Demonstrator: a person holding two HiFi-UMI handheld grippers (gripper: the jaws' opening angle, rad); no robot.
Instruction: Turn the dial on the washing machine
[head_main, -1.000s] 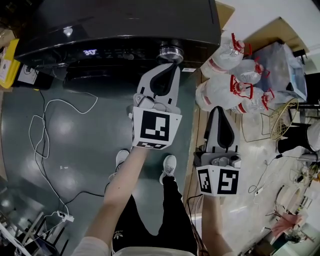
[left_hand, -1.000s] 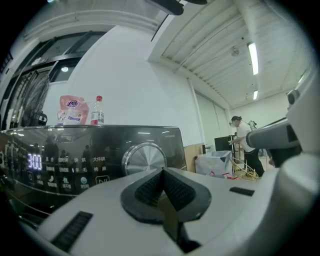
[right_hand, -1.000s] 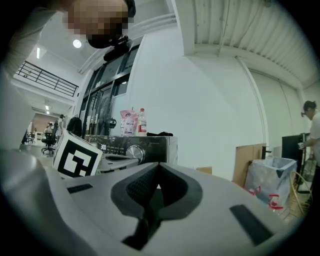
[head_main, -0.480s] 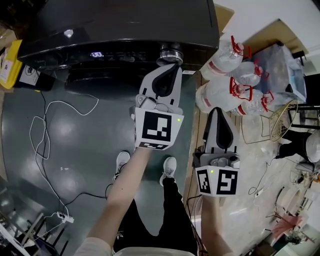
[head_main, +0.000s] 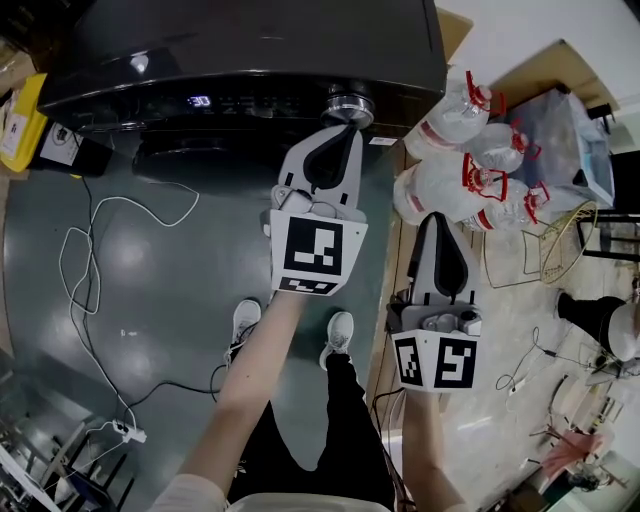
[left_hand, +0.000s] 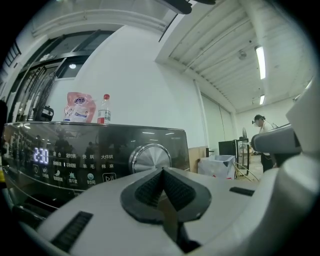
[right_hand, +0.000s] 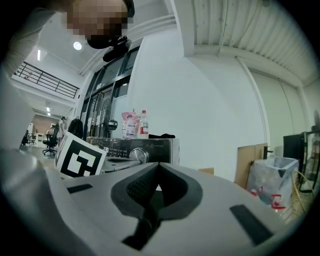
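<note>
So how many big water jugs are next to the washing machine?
4 water jugs, clustered on the floor right of the washing machine: one by its corner, one further right, one nearer the person, one right of that. Others may be hidden.

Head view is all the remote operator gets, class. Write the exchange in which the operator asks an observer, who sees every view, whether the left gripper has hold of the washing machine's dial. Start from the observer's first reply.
Observer: No. The left gripper view shows the left gripper with its jaws shut together. The dial sits beyond their tips, not between them.
Operator: What does the display say?
Observer: The display, at the panel's left end, seems to read 2:30.
Operator: Is anything on top of the machine?
Observer: A pink pouch and a bottle stand side by side on top of the washing machine.
</note>
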